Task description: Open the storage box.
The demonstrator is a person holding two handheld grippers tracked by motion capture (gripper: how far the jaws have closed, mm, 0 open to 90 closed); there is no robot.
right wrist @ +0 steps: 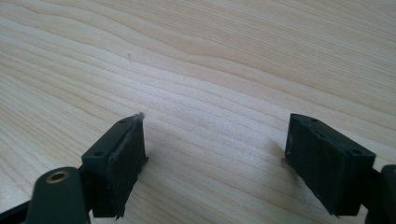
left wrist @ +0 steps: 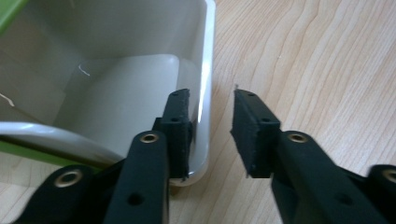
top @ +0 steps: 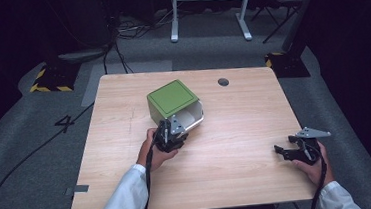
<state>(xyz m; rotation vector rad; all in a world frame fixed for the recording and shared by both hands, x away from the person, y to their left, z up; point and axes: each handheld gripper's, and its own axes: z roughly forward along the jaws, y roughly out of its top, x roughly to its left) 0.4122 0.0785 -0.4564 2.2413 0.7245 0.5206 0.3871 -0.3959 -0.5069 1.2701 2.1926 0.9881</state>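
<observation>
Left tool straddles bin rim; right tool agape.

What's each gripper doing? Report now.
Left gripper: open, jaws astride the white rim of the green box, not clamped.
Right gripper: open, holding nothing.

wooden table | grey floor – cables | white frame legs – far side

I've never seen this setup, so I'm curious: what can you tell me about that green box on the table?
The green box lies tipped on its side near the middle of the wooden table, its open mouth facing the person. Outside it is matte green with a thin dark outline; inside it looks smooth, white and empty. The left gripper straddles its white rim, one jaw inside, one outside, not yet closed.
</observation>
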